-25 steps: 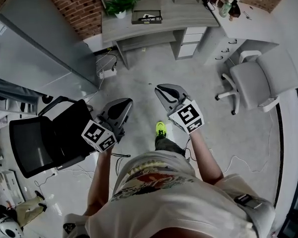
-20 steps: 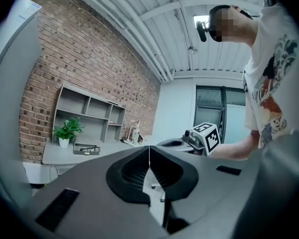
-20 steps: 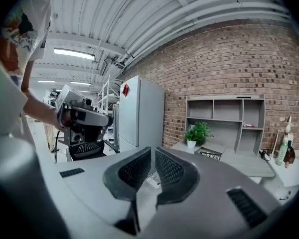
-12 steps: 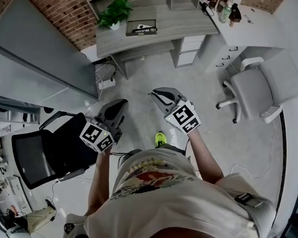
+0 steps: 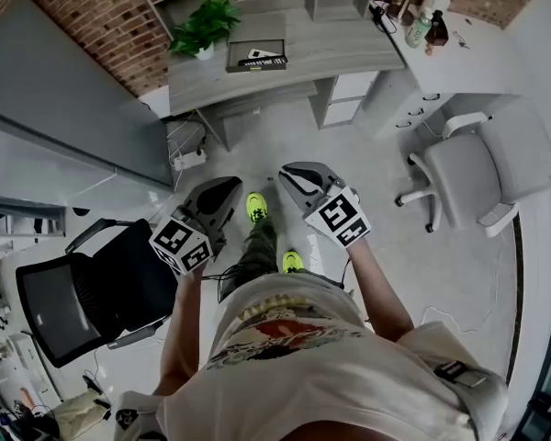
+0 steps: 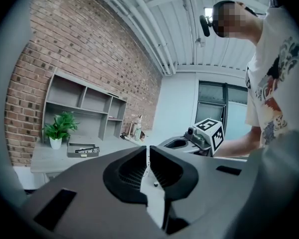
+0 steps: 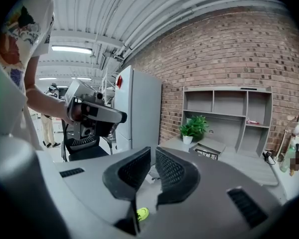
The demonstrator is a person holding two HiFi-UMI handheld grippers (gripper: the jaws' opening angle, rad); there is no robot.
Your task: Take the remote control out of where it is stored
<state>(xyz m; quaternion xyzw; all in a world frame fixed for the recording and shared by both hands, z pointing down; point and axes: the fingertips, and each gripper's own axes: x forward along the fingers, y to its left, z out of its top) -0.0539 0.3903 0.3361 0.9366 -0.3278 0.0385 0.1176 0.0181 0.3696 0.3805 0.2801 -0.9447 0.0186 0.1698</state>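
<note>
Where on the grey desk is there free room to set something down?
Free: the desk top between the tray and the bottles. Crowded: the left end, where the plant stands beside the tray.

An office: a long grey desk [image 5: 335,53] with drawers, a grey swivel chair [image 5: 496,163], a black mesh chair [image 5: 83,292], open shelving [image 6: 82,101], a potted plant [image 5: 202,28], and a brick wall [image 5: 92,16].
</note>
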